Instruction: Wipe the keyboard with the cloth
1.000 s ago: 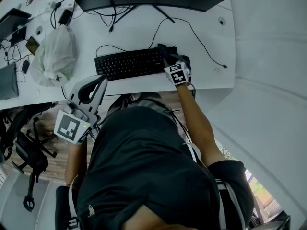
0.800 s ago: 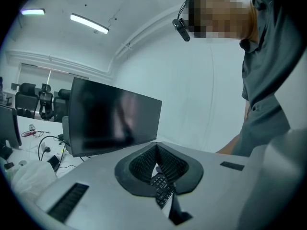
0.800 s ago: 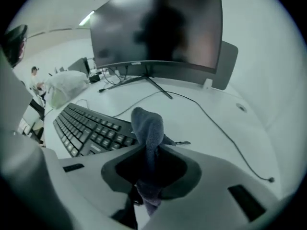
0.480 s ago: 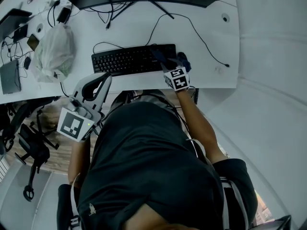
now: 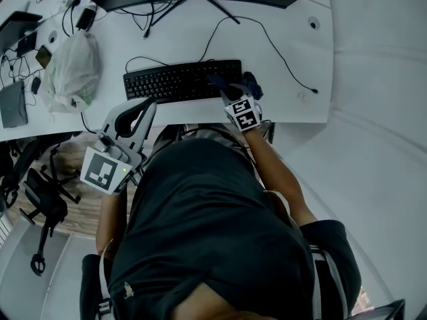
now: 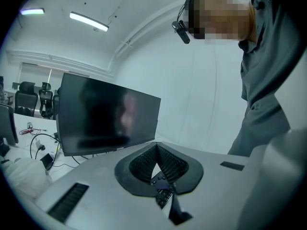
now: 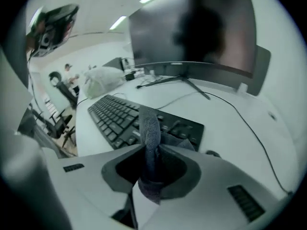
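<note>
The left hand-held gripper [image 6: 156, 153], its jaws pressed together on nothing, hangs off the near edge of the table [image 5: 287, 109]. The right hand-held gripper [image 7: 152, 153] is clamped on a dark cloth [image 7: 148, 126]. The cloth drapes onto the right end of the black keyboard [image 7: 112, 116] just ahead of it. A monitor [image 7: 201, 28] stands beyond.

The right gripper [image 5: 230, 92] holds the cloth [image 5: 252, 83] on the keyboard's [image 5: 170, 83] right end; the left gripper [image 5: 141, 107] hangs beside the desk [image 5: 293, 65] edge.

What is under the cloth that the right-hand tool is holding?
The cloth, pinched in the right gripper, hangs over the right end of the black keyboard on the white desk. Keys show around it; those directly beneath are covered.
</note>
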Tool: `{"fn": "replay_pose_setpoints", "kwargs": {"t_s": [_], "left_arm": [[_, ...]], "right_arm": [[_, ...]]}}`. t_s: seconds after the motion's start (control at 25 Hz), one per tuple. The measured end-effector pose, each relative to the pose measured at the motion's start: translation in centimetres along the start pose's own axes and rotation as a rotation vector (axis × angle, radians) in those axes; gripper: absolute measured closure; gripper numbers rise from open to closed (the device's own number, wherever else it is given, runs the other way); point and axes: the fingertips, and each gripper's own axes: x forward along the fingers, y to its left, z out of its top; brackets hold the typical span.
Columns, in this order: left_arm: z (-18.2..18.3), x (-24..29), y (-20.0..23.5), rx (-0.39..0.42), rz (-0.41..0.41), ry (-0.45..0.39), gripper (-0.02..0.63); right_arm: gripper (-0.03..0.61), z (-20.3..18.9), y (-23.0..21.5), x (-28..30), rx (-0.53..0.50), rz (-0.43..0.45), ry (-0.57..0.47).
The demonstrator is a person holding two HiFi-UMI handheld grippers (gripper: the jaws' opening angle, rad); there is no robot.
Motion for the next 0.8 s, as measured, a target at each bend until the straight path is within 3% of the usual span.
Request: {"fn": "replay_pose_setpoints", "kwargs": {"t_s": [0.08,0.2,0.32,0.4,0.56,0.64,0.68,0.8], "left_arm": [[0.0,0.0,0.5,-0.012,0.015,-0.006,0.612],[-0.3,-0.1,1.0,-0.026,0.026,0.0,0.612],[-0.3,0.2,0.9,-0.027,0.015,0.004,0.612],[0.0,0.5,0.8,-0.02,0.008,0.0,0.612],[0.2,0.4,1.5,-0.024,0.018,-0.002,0.612],[-0.1,0.2,1.9,-0.032,0.024,-0.001,0.612],[-0.2,0.2,2.1,-0.035,0.025,0.0,0.612],[-0.2,0.4,1.9,-0.036,0.014,-0.003,0.612]], "right_arm": [[0.499,-0.8,-3.5,-1.5,0.097,-0.089,-0.002],[0.5,-0.6,-3.5,-1.5,0.096,-0.133,0.009],[0.5,0.5,1.9,0.3,-0.043,0.015,0.014],[0.5,0.2,2.6,0.5,-0.072,0.075,0.022],[0.5,-1.7,-3.7,-2.3,0.169,-0.086,0.008],[0.5,-2.0,-4.2,-2.6,0.18,-0.151,0.019],[0.504,-1.6,-3.0,-2.1,0.147,-0.138,0.025],[0.503,-0.3,2.9,0.1,0.015,0.024,0.041]]}}
